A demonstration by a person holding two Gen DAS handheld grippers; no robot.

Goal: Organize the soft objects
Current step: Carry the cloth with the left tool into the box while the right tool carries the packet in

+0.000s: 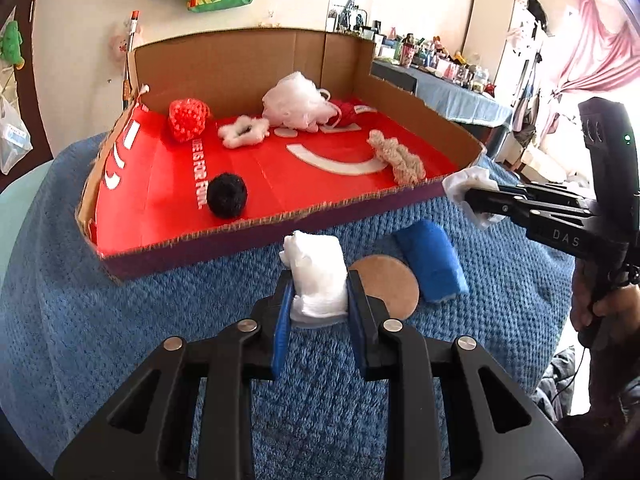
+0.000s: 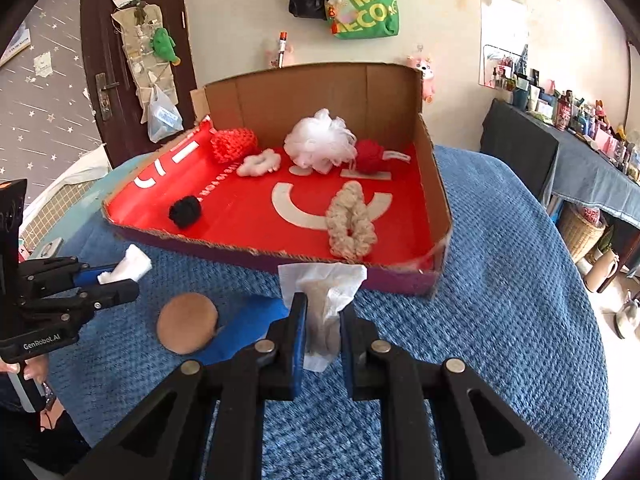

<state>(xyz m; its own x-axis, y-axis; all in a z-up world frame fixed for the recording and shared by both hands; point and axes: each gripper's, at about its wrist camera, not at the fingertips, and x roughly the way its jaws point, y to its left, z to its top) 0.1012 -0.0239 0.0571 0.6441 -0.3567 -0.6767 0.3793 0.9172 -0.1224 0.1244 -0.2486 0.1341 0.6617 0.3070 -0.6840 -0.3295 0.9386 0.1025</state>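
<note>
Tools both pinch: your left tool grips a white cotton wad, your right tool a tissue, near the cardboard tray.

Cardboard box — glossy red lining; nubbly blue cloth; matt-black plastic grippers.

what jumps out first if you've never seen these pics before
The shallow cardboard box with its bright red floor, on the blue blanket, holding a white mesh pouf at the back. In front of it, the left gripper pinches a white cloth wad and the right gripper pinches a tissue.
</note>
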